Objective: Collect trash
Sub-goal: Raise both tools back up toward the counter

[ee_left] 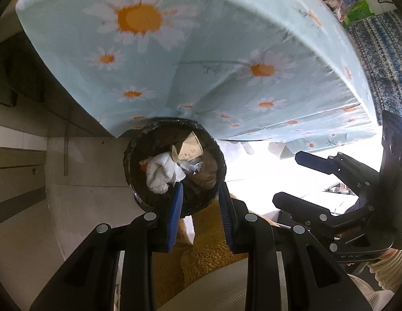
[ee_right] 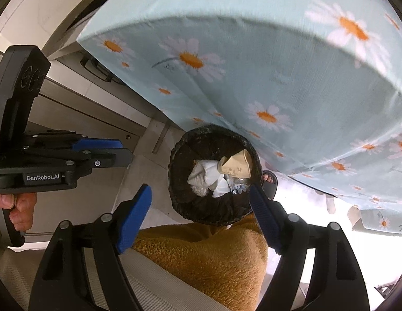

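Note:
A round bin lined with a black bag stands on the floor under the table edge. Inside lie a crushed paper cup, white crumpled tissue and a bit of clear wrapper. My left gripper hovers above the bin, its jaws a little apart and holding nothing. My right gripper is wide open and empty, also above the bin.
A table with a light-blue daisy tablecloth overhangs the bin. The person's mustard fleece lap is below the grippers. A sandalled foot is beside the bin. Grey cabinets stand at left.

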Action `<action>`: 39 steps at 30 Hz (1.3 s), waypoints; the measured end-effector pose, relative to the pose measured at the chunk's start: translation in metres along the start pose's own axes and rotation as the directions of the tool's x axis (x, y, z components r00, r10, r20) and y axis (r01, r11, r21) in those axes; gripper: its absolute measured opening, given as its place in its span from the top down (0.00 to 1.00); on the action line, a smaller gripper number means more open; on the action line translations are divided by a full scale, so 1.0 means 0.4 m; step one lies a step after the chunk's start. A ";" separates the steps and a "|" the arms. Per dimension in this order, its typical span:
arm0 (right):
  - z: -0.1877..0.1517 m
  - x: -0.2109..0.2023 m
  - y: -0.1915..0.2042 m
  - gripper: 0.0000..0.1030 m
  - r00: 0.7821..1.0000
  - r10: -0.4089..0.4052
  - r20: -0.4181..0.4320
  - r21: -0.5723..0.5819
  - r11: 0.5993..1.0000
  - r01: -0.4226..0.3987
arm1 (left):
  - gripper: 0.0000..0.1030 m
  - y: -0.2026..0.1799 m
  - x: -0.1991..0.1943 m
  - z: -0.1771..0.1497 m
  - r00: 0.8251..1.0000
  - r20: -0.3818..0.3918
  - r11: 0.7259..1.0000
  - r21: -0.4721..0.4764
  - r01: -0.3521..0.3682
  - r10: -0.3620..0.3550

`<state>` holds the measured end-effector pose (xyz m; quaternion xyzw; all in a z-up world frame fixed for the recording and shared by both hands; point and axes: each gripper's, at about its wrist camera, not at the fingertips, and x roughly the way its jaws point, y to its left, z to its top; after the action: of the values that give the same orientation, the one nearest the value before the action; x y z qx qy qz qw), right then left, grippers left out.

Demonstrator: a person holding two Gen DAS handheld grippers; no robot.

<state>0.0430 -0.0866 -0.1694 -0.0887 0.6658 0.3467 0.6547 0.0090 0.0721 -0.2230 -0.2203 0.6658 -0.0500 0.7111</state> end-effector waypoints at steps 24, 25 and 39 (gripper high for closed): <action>0.118 -0.295 -0.035 0.25 0.954 -0.010 0.300 -0.053 0.998 0.027 | 0.74 -0.145 -0.246 0.103 0.978 0.200 0.991 0.128 0.040 -0.065; 0.129 -0.311 -0.041 0.25 0.949 -0.011 0.316 -0.056 0.998 0.031 | 0.74 -0.149 -0.253 0.109 0.976 0.208 0.991 0.131 0.037 -0.064; 0.284 -0.410 -0.138 0.25 0.888 -0.030 0.459 -0.074 0.995 0.072 | 0.74 -0.217 -0.327 0.237 0.941 0.338 0.993 0.119 -0.005 -0.036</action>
<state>0.1873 -0.1171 -0.0244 -0.0510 0.4744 0.3696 0.7973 0.1060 0.0650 -0.0676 -0.1884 0.5275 -0.0564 0.8265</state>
